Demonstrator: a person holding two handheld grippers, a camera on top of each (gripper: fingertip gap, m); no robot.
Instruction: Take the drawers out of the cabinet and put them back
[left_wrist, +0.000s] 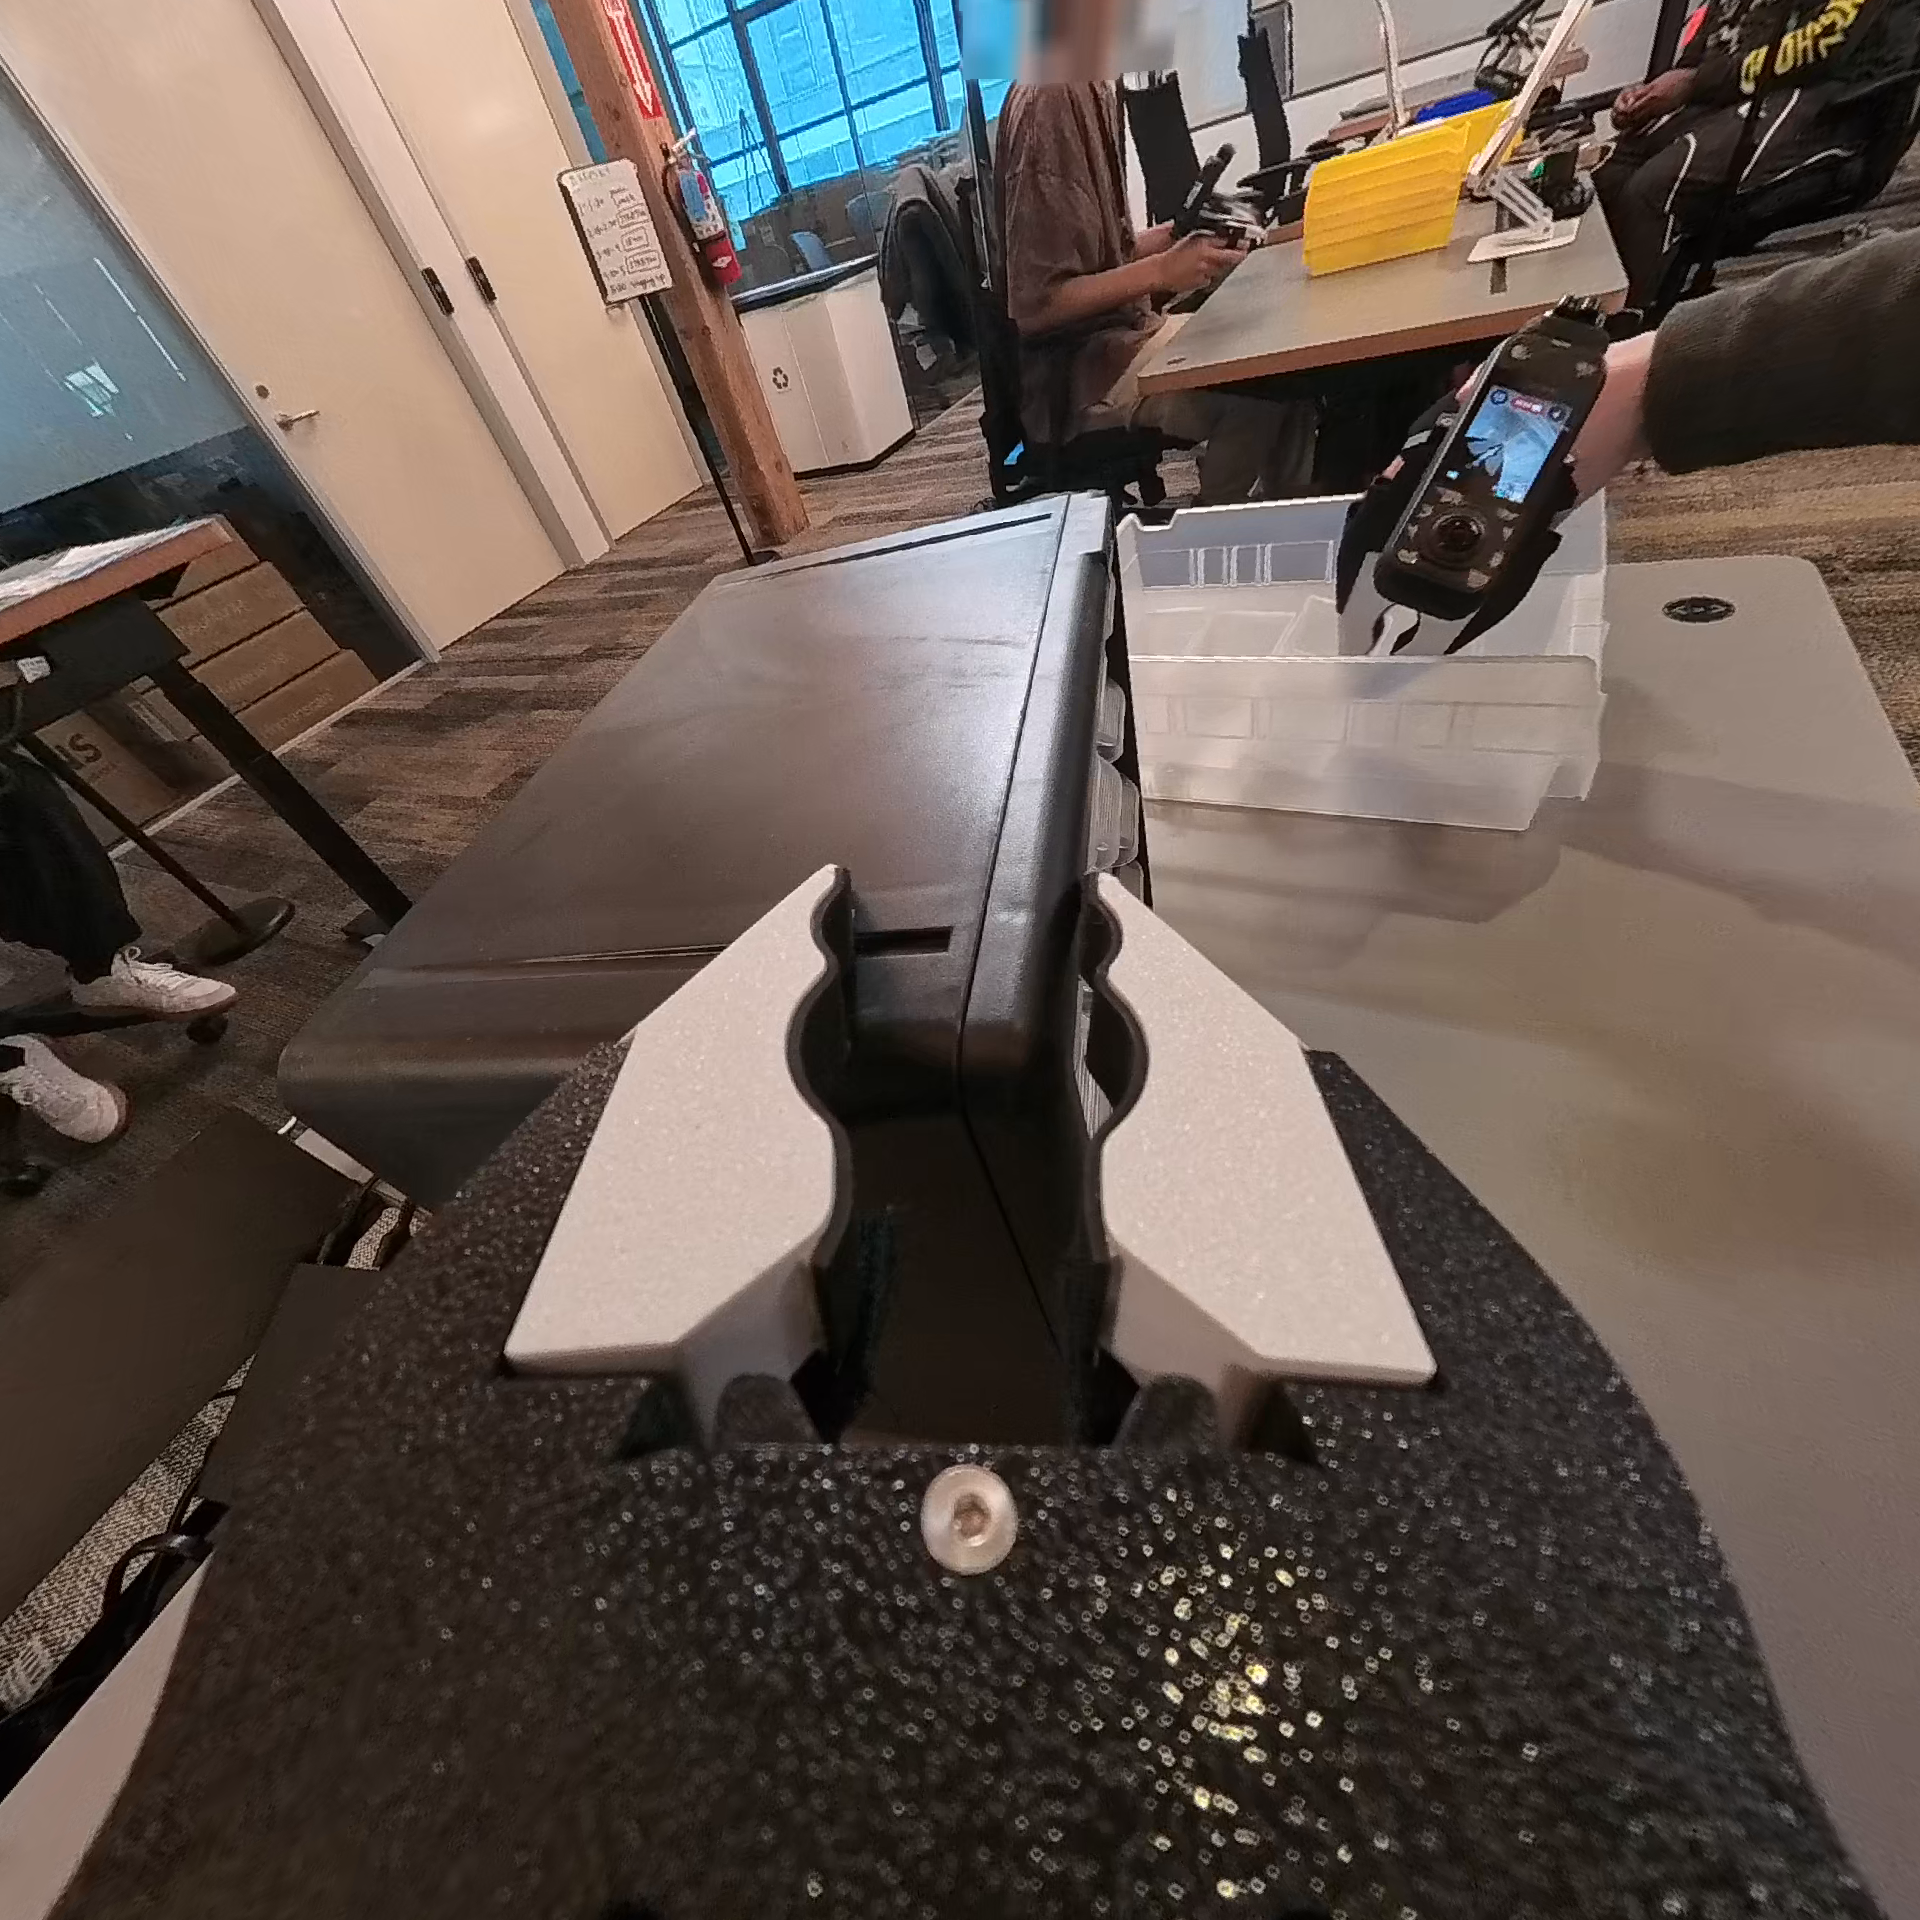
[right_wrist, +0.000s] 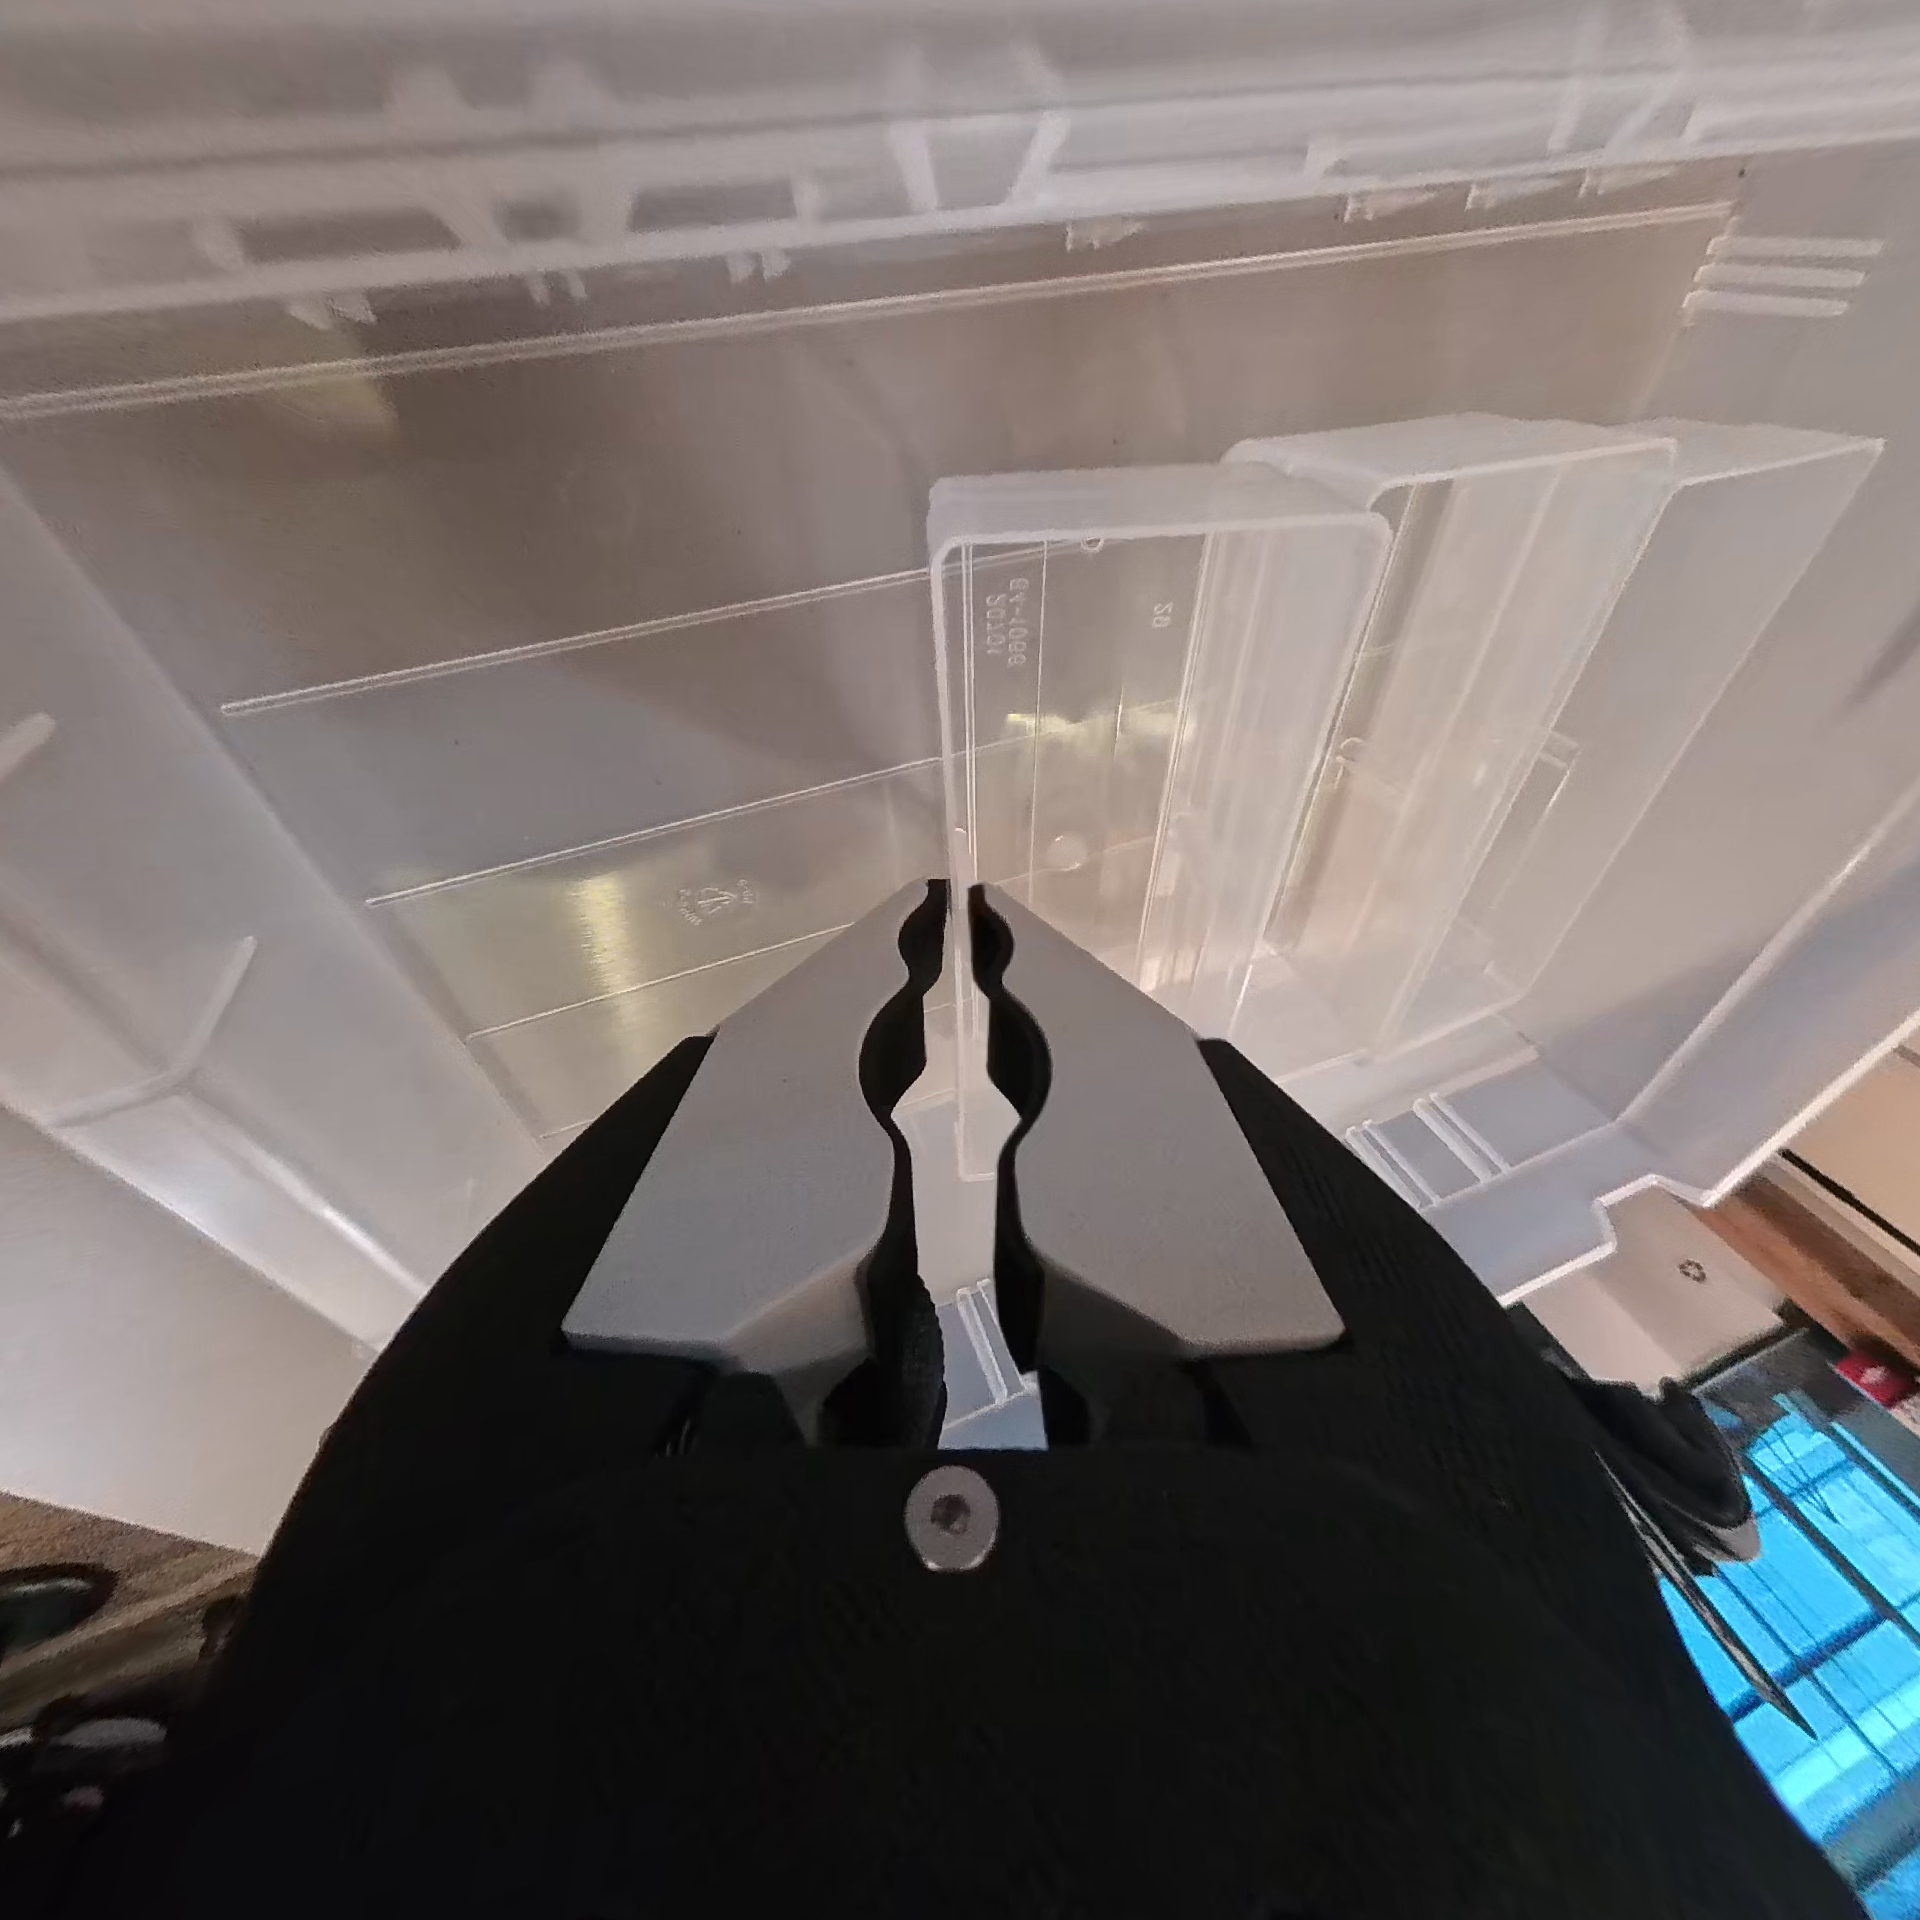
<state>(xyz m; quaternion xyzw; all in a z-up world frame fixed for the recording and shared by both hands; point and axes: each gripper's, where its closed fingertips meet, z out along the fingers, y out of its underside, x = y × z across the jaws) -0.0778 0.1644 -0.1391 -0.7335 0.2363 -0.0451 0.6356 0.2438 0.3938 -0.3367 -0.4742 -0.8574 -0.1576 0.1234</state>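
Currently, clear drawer lies inside translucent bin, long axis running away from R gripper, whose jaws pinch its side wall. L gripper jaws clamp cabinet top edge, bracing it.

Cabinet drawer fronts mostly hidden edge-on; clear bin cropped by frame edges, its far rim blurred.

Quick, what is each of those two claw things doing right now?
Left hand-held gripper: closed on the front top edge of the black plastic cabinet.
Right hand-held gripper: closed on the wall of a small clear plastic drawer inside the large translucent bin.
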